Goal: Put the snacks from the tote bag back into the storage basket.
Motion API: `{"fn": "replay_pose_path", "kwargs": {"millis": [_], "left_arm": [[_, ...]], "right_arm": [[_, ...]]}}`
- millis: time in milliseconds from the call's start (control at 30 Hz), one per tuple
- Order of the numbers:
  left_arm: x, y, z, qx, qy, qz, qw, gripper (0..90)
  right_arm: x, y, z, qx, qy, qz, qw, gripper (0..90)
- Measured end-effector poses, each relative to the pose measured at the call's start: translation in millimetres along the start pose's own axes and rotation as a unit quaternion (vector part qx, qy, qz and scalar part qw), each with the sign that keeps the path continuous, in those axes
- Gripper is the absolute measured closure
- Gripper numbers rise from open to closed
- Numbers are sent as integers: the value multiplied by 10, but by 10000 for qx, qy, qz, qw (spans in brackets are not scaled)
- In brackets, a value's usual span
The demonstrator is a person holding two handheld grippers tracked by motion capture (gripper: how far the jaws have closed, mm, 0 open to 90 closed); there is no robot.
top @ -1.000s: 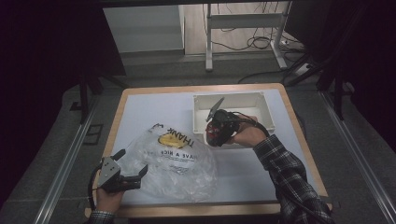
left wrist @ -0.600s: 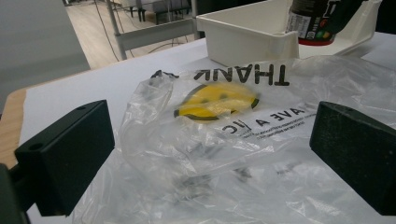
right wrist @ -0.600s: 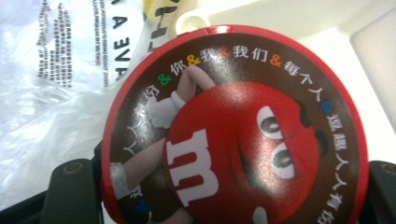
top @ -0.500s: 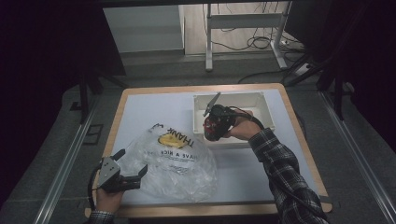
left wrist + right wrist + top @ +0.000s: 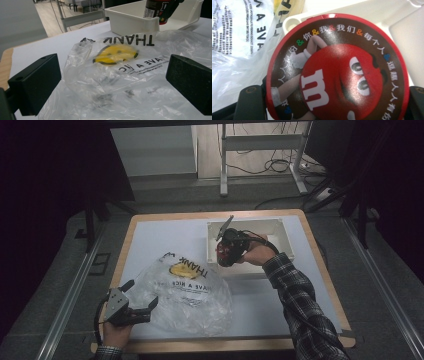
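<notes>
Candy tub [image 5: 337, 67] with the red cartoon lid sits clamped between your right gripper's [image 5: 226, 251] jaws, which press on its sides; the lid faces the right gripper view's camera, ringed with coloured print. Compared with a second ago, you have carried the tub a short way across the table, from the near left corner of the white bin [image 5: 280, 232] to a spot over the bin's left wall, and your plaid sleeve [image 5: 300, 300] now reaches further up the table. From the left gripper view the tub [image 5: 156, 10] hangs just above the bin's [image 5: 130, 18] near rim, not resting on it.

Your left gripper [image 5: 134, 307] has not shifted since the earlier frame. Its jaws stand wide apart, gripping nothing, with the crumpled clear plastic bag [image 5: 187, 290] lying between and ahead of them; whether the pads brush the film you cannot tell. The bag [image 5: 120, 72] bears a yellow smiley face and black lettering and lies on the pale tabletop [image 5: 155, 237], close beside the bin's left wall, as before.
</notes>
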State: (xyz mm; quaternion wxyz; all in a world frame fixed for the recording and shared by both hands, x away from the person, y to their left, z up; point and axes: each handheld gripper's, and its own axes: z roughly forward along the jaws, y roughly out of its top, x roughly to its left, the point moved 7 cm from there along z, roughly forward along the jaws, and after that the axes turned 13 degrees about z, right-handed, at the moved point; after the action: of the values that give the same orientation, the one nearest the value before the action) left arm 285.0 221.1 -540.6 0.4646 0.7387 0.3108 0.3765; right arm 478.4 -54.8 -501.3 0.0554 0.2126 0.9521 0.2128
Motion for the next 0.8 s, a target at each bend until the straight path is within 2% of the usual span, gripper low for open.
{"fn": "replay_pose_path", "kwargs": {"millis": [400, 800], "left_arm": [[-2, 2, 3, -21, -2, -7, 10000, 0], [-2, 3, 5, -25, -16, -3, 10000, 0]], "right_arm": [[-141, 69, 70, -27, -15, 1, 10000, 256], [-217, 134, 165, -12, -11, 10, 10000, 256]]}}
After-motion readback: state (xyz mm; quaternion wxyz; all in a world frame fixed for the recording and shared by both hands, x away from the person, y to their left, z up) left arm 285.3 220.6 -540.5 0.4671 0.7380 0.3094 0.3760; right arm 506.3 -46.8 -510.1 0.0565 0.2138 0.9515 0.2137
